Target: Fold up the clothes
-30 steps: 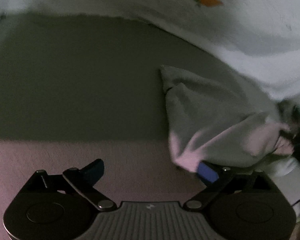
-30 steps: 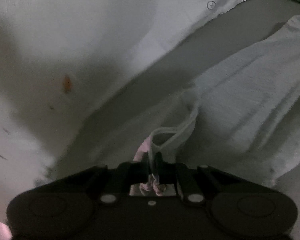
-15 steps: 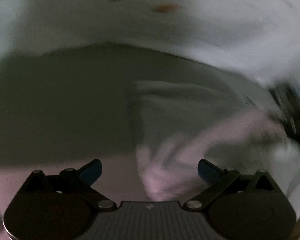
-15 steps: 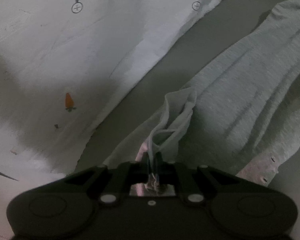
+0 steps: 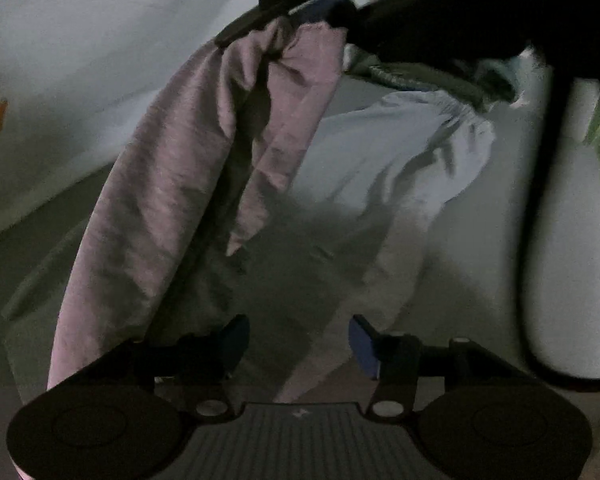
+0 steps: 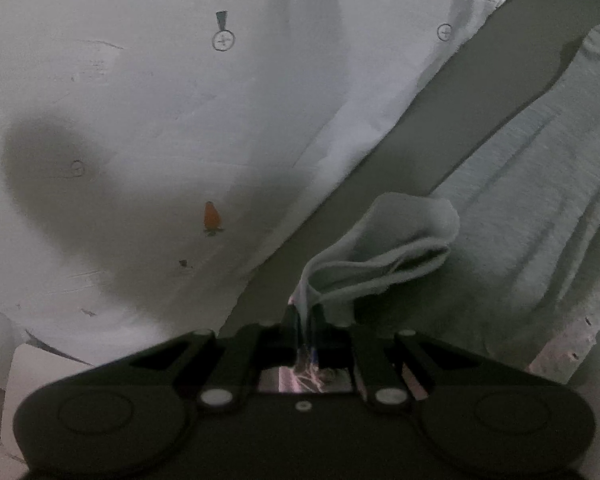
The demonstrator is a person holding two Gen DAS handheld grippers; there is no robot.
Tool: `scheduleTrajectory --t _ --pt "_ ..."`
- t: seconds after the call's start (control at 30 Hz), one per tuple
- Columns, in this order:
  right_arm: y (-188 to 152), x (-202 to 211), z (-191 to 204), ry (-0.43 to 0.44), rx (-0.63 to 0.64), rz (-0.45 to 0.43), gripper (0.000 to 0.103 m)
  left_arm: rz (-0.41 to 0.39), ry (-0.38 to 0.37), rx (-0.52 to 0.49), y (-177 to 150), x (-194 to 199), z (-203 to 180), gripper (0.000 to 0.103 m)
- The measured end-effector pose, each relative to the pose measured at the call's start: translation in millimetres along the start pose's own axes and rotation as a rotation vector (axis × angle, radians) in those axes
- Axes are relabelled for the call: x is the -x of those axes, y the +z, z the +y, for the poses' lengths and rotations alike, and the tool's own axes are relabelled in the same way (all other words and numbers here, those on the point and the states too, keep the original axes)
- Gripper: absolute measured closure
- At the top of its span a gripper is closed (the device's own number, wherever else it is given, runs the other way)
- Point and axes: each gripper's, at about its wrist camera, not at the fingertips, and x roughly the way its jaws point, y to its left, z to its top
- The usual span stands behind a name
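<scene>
A light grey garment [image 6: 540,200] lies on the grey surface [image 6: 440,120], and one corner of it is pulled up into a fold [image 6: 380,248]. My right gripper [image 6: 306,316] is shut on that corner. In the left wrist view the same cloth [image 5: 188,184] hangs pinkish-grey from the right gripper [image 5: 284,12] at the top of the frame. My left gripper [image 5: 298,344] stands open below the hanging cloth, with nothing between its fingers. Its left finger [image 5: 236,340] is close to the cloth's lower folds.
A white sheet with small carrot prints [image 6: 212,216] covers the area to the left. A pale garment with a gathered waistband [image 5: 400,152] lies beyond the hanging cloth. A dark cable [image 5: 540,200] runs down the right side, under a dark arm.
The left wrist view has swung from the flat grey surface toward the right gripper and its hanging cloth. The right gripper has kept hold of the corner, whose fold now droops to the right.
</scene>
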Motion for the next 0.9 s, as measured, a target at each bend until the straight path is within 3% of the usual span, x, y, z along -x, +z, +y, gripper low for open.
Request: scheduleTrajectory --t 0.23,0.37,0.6,0.67,0.73,0.83,0.9 --pt "-3 7 4 0.031 0.009 -0.005 0.097 -0.063 0.361 -0.036 -2 -20 -6 0.046" --pt "-4 7 9 0.04 0.029 -0.021 0.097 -0.015 0.475 -0.134 -15 -32 -9 0.045" --pt "-11 6 6 -0.015 0.058 -0.006 0.097 0.09 0.621 -0.044 -50 -11 20 0.035" --pt "-16 3 1 -0.075 0.087 0.015 0.097 0.116 0.633 -0.01 -59 -1 27 0.035" --pt "-22 -2 -5 -0.139 0.104 0.042 0.097 0.136 0.592 0.011 -66 15 31 0.035" --pt "-32 -11 -24 -0.251 0.104 0.106 0.096 0.189 0.434 0.043 -73 29 35 0.033" --pt "-38 -19 -35 -0.347 0.123 0.153 0.094 0.209 0.33 0.12 -78 42 47 0.027"
